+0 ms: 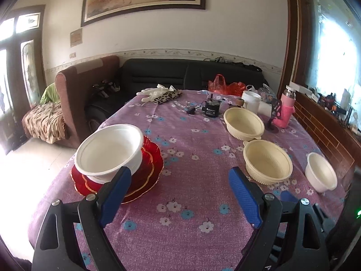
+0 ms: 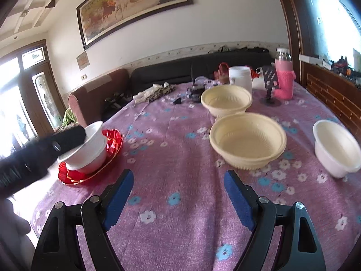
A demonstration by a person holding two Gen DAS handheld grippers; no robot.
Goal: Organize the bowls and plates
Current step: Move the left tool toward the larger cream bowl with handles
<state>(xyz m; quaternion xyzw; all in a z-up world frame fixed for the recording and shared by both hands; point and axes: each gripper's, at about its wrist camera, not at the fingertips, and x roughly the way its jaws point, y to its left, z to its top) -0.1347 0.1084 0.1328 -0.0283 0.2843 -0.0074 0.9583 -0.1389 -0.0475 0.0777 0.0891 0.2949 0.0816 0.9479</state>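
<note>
A white bowl sits tilted on another white bowl on stacked red plates at the table's left; the stack also shows in the right wrist view. Two cream bowls stand at the right, seen again in the right wrist view. A small white bowl is at the far right. My left gripper is open and empty, its left finger just in front of the tilted bowl. My right gripper is open and empty above the cloth.
The table has a purple flowered cloth. At the back stand a pink-sleeved bottle, a white tub, a black device, a leopard-print cloth with gloves and red bags. Sofas lie behind.
</note>
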